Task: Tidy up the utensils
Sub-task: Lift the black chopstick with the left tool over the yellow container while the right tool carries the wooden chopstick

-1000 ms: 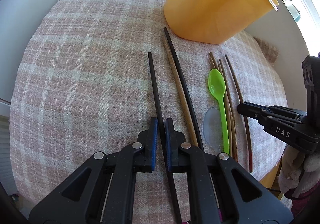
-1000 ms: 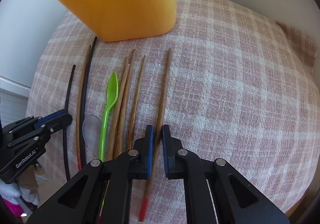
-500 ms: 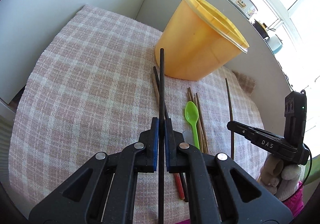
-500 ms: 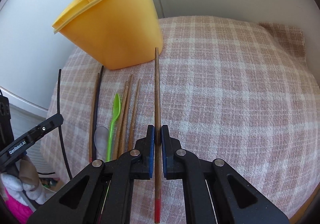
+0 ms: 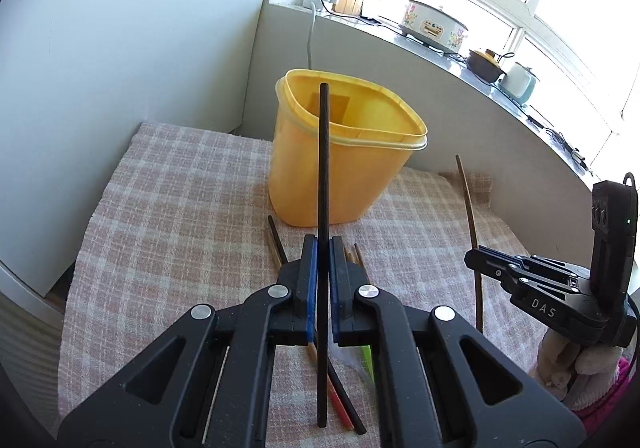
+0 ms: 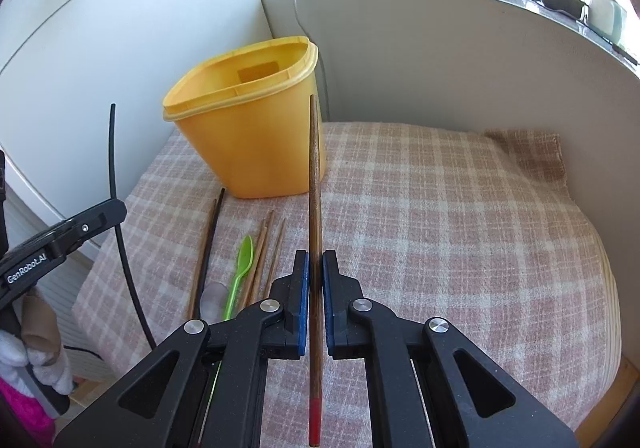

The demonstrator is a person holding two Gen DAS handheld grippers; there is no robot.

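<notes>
My left gripper [image 5: 323,248] is shut on a black chopstick [image 5: 324,176] and holds it raised, its tip in line with the open yellow container [image 5: 340,152]. My right gripper [image 6: 315,264] is shut on a brown chopstick with a red end [image 6: 315,184], also raised above the cloth. The yellow container [image 6: 248,128] stands at the back of the checked cloth. Several chopsticks [image 6: 262,256], a green spoon [image 6: 240,272] and a clear spoon [image 6: 212,298] lie on the cloth in front of it. The left gripper [image 6: 100,216] shows in the right wrist view, the right gripper [image 5: 480,264] in the left wrist view.
The pink checked cloth [image 6: 460,232] covers a small table boxed in by white walls at the back and left. A sill behind carries a cooker [image 5: 434,26] and pots. The table's right edge [image 6: 616,380] drops off.
Both grippers have lifted their chopsticks off the cloth and risen well above the table, so the yellow container's open top now shows. The other utensils have stayed put.
</notes>
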